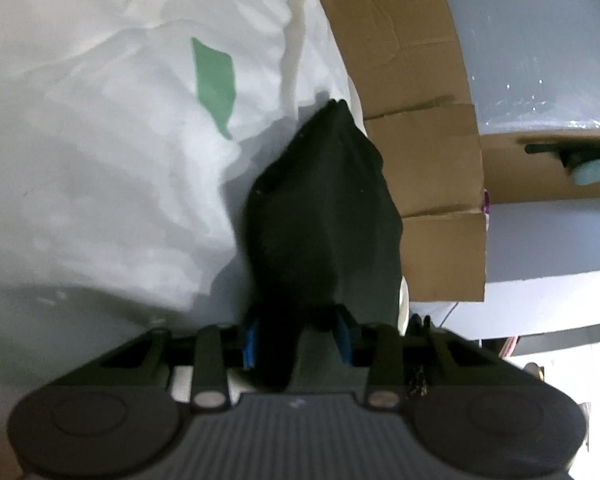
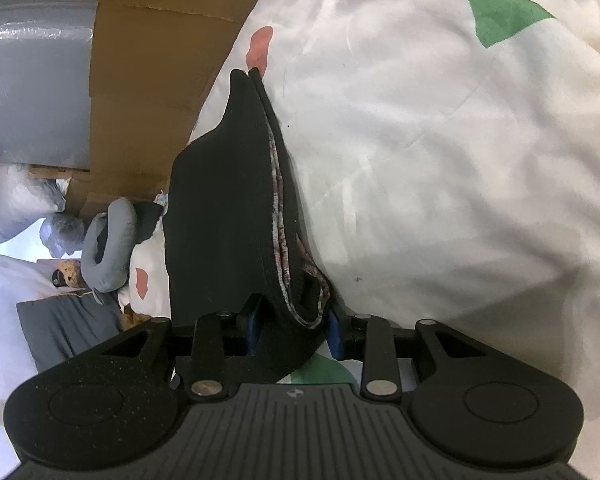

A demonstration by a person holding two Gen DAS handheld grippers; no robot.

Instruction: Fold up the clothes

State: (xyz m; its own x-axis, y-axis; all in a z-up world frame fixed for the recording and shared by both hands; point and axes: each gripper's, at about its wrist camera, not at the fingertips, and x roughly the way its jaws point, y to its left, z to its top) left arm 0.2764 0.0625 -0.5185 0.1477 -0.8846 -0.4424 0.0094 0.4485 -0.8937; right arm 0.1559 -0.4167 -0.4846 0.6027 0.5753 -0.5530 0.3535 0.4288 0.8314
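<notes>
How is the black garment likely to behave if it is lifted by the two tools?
The black garment will probably drape and sag: it bunches into soft folds between the blue pads of the left tool. It looks light, barely denting the white quilt. Layered edges at the right tool may slip apart.

No readable text is showing; dark marks are sitting on the pale plastic-wrapped bundle [image 1: 540, 60] at the left wrist view's right edge, too cropped to read.
</notes>
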